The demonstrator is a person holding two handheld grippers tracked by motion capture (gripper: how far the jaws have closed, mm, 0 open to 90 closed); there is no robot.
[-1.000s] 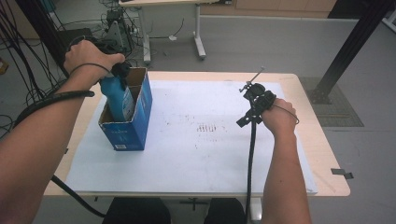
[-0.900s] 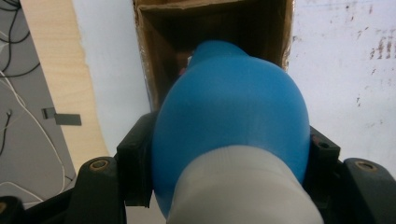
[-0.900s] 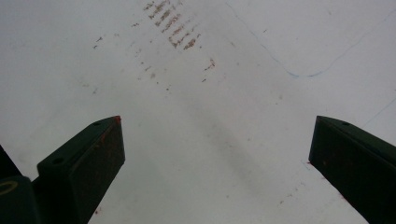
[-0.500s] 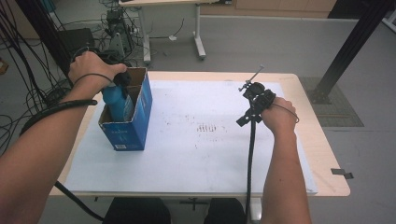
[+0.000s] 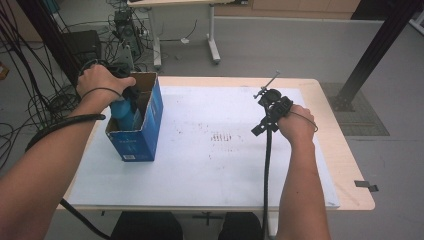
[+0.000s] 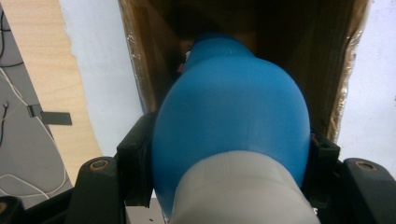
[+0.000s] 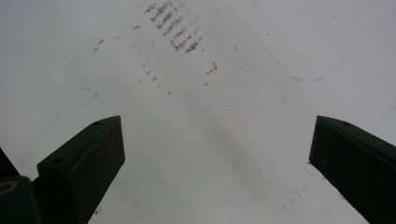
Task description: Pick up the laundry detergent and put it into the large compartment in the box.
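Note:
An open blue cardboard box [image 5: 137, 135] stands at the table's left. My left gripper [image 5: 127, 95] reaches down into it from above, shut on a blue bottle [image 5: 121, 111] whose lower part is inside the box. In the left gripper view the jaws of the left gripper [image 6: 229, 154] press both sides of the blue bottle [image 6: 233, 116], its pale neck end nearest the camera and the box's brown inner wall [image 6: 299, 56] behind it. My right gripper [image 5: 265, 117] hovers over the table's right half. In the right gripper view the right gripper [image 7: 217, 120] is open wide, with bare sheet below.
A white sheet [image 5: 210, 165] covers the wooden table [image 5: 350, 170], with faint brown marks [image 5: 222, 136] at its middle. A black post [image 5: 375, 50] stands at the back right. Cables [image 5: 45, 100] and another table's leg [image 5: 212, 35] lie beyond the far edge.
My left hand has sunk, taking the blue bottle lower into the box. The right hand has stayed where it was.

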